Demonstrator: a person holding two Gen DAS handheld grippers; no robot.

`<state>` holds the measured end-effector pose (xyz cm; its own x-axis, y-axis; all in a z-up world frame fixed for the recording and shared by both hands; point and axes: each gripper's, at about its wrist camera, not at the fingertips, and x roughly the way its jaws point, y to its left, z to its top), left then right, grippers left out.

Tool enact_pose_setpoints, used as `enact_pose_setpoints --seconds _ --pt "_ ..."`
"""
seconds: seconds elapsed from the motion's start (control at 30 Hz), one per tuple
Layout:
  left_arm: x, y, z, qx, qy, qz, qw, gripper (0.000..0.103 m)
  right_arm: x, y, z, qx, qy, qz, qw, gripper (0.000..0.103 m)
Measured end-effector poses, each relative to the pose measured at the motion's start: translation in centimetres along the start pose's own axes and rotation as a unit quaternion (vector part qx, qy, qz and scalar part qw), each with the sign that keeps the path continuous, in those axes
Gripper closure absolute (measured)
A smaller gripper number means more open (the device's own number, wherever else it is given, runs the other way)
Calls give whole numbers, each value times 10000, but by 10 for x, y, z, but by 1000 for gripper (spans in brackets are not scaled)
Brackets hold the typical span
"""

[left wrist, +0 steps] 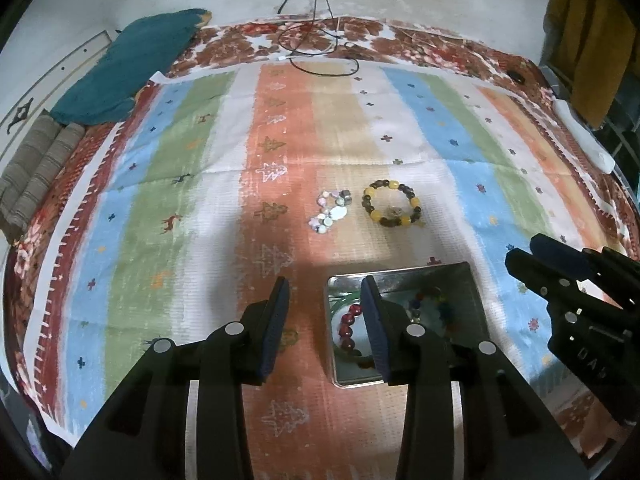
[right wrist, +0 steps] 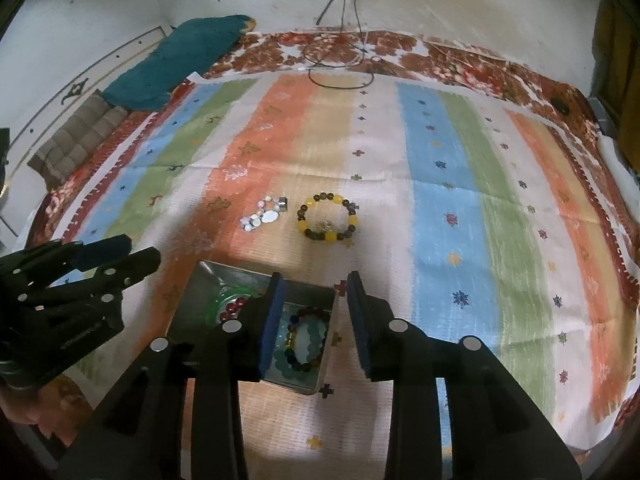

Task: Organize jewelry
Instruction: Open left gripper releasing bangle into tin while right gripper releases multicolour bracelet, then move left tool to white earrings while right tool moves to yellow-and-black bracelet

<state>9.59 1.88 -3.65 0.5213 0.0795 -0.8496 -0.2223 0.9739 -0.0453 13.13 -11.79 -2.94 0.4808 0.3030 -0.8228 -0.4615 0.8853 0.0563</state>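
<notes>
Jewelry lies in two places on the striped, multicoloured cloth (left wrist: 192, 168) spread over a bed. A shallow rectangular metal tin (left wrist: 472, 292) sits near the front edge, and inside it rest a dark red beaded bracelet (left wrist: 347, 330), a green ring-shaped bangle (right wrist: 224, 298) and a multicoloured beaded bracelet (right wrist: 304, 340) lying on pale blue-green beads. Beyond the tin, on the bare cloth, a yellow and brown beaded bracelet (left wrist: 393, 208) lies in a flat circle, and just beside it on the left sits a pale pink and white stone bracelet (left wrist: 331, 212), bunched in a loose curl. The two are close but apart.

The left hand-held gripper (left wrist: 325, 326) hovers over the tin's left side with its jaws spread and nothing between them. The right hand-held gripper (right wrist: 314, 322) hangs over the tin's right side, its jaws likewise parted, pinching nothing. Both tilt steeply downward. Farther back lie a teal folded cloth (left wrist: 132, 68), grey striped cushions (left wrist: 36, 172) and thin dark cables (left wrist: 320, 40) against the wall.
</notes>
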Motion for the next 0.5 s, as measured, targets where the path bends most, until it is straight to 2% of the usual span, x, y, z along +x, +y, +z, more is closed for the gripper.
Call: enact_pose_setpoints --seconds 0.23,0.5 --pt "1 0 1 -8 9 1 10000 60 5 -4 3 36 96 -41 9999 67" --pt "5 2 5 40 5 -67 10000 51 13 -7 9 21 190 -50 9998 58"
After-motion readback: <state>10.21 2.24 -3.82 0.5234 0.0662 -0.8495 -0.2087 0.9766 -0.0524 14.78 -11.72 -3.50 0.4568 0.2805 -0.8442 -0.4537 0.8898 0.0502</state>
